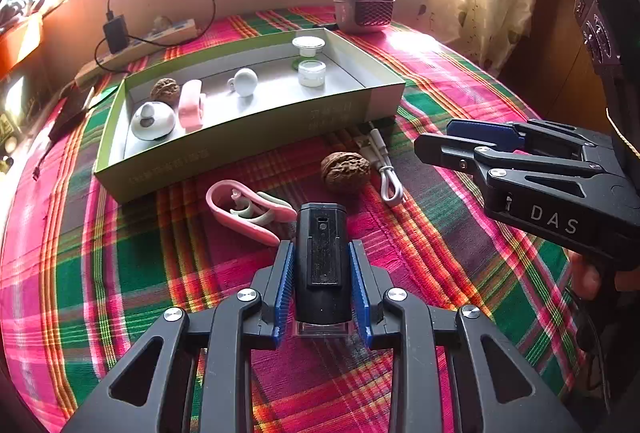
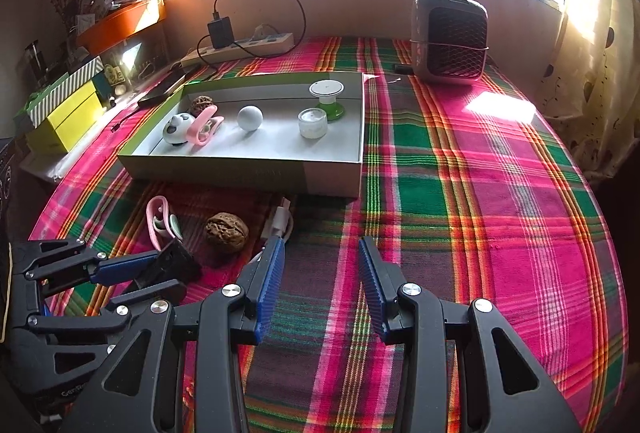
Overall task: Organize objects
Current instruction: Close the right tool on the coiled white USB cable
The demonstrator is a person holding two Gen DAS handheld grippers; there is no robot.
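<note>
I count walnuts: two (image 1: 345, 171) (image 1: 165, 90) | pink clips: two (image 1: 244, 211) (image 1: 191, 105) | white jars: one (image 1: 311, 73) | white balls: one (image 1: 245, 82) | boxes: one (image 1: 256, 137) | grippers: two (image 1: 322, 285) (image 2: 320, 287)

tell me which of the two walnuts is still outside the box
The walnut lying on the plaid cloth beside the white cable, in front of the box. The other walnut sits inside the box at its far left corner.

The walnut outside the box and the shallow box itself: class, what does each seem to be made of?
Walnut: natural woody shell, matte brown, deeply wrinkled. Box: probably printed cardboard, with thin folded walls, green outside and pale grey inside, slight sheen.
</note>
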